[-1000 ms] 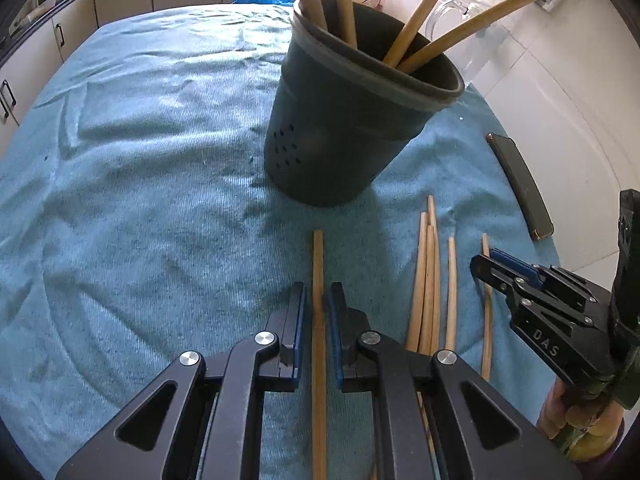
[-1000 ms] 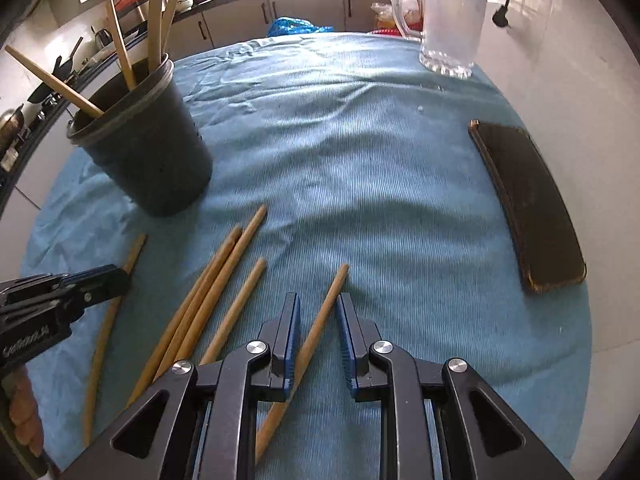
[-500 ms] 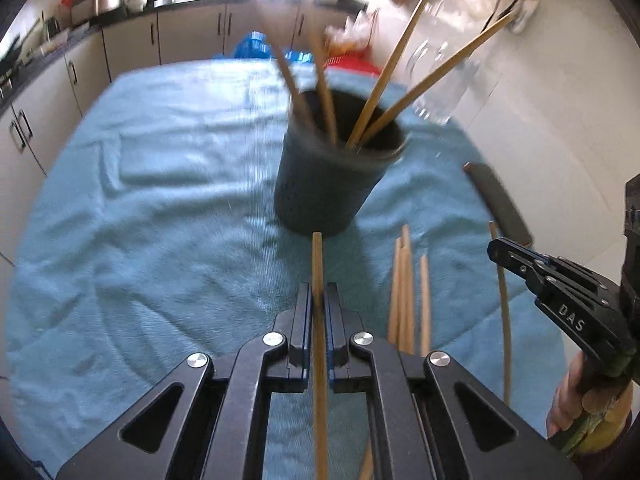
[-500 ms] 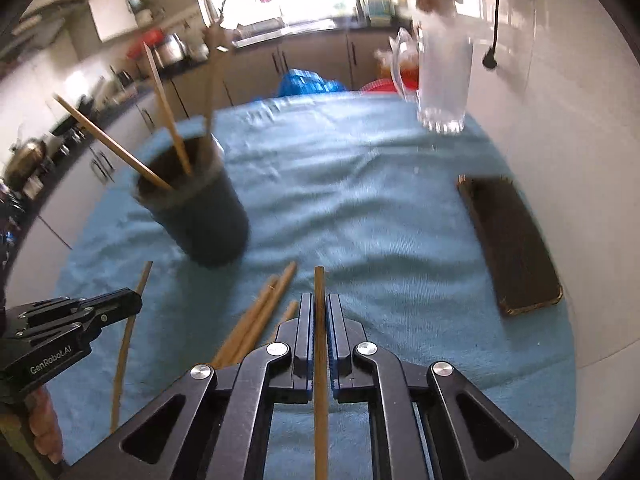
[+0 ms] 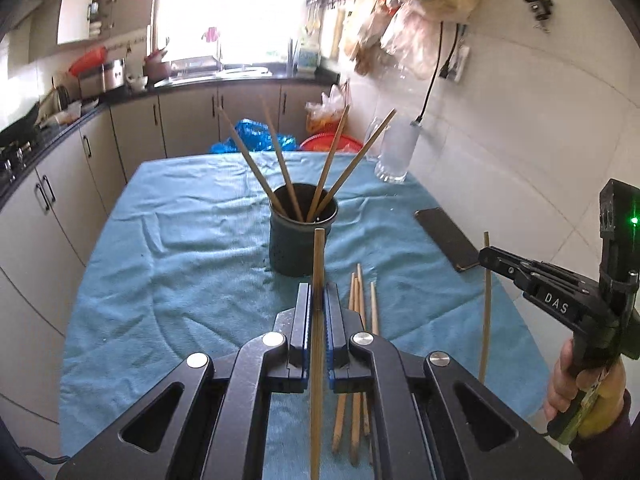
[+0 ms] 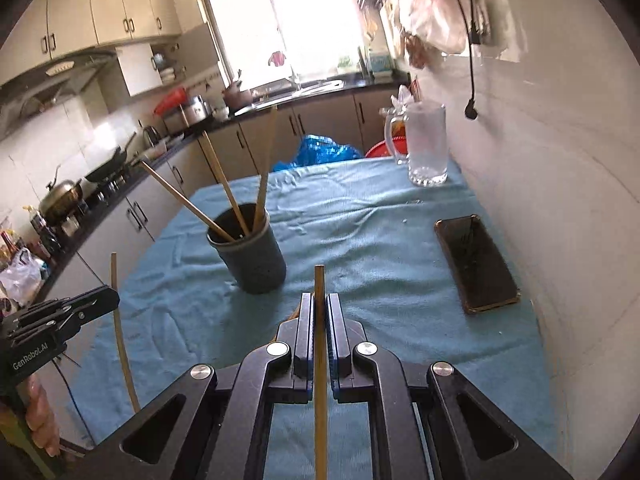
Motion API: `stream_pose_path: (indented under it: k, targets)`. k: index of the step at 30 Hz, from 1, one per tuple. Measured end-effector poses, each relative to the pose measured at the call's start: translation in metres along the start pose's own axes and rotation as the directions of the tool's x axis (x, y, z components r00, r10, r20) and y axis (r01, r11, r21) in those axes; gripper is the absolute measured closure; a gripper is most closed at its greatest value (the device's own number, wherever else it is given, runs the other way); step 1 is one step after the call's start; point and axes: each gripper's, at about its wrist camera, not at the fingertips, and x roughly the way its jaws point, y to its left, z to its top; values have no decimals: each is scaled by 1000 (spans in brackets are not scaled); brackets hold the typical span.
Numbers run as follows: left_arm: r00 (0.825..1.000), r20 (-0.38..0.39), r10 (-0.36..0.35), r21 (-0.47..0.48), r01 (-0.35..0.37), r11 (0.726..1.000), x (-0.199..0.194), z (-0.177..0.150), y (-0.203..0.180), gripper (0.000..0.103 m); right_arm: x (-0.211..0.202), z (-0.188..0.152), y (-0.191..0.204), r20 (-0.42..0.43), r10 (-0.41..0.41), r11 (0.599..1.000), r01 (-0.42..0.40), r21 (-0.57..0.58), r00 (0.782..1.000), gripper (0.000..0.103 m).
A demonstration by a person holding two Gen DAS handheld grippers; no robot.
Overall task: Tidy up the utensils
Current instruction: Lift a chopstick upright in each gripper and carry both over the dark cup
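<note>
The left gripper (image 5: pixel 318 300) is clamped on one chopstick (image 5: pixel 318 264), raised above the tabletop (image 5: pixel 160 264). The right gripper (image 6: pixel 319 312) likewise pinches a second chopstick (image 6: pixel 319 284). The dark holder (image 5: pixel 302 240) stands mid-cloth with four sticks in it. Loose chopsticks (image 5: pixel 362 308) lie just before it; a phone (image 6: pixel 476 260) lies to the right.

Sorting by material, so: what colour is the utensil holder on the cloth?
Dark grey-black utensil holder, clearest in the right wrist view.

Black two-finger grippers (image 5: pixel 318 300) (image 6: pixel 319 312): blue pad edges, silver screws, white "DAS" and "GenRobot.AI" lettering; possibly purple sleeve (image 5: pixel 608 446).
</note>
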Motion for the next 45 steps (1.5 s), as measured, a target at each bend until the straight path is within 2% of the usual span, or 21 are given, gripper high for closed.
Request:
stream_pose_path:
  k: [10,18,24,34,45]
  targets:
    - [997,80,8,39,-11,999,-48,-15,-11,98,-47,-11,7,64,26,1000,-26,-15,998,97]
    - [994,112,-11,49,5,999,-68,-25,-13,98,-66,-16,16,87,31,998,-26,-56,996,96]
    - [989,143,-27,19,24,1000,-78,-22,-8,98,-74,-15,17,98,36,997,-29,-69,995,96]
    - [984,179,-23,-17,27,999,-74,8,3,98,-73,1,18,122,52,997,-44,-68,991,97]
    - [973,229,-9,-21,14,1000,-70,64,11,98,-67,58,34,195,93,993,-75,-96,976,97]
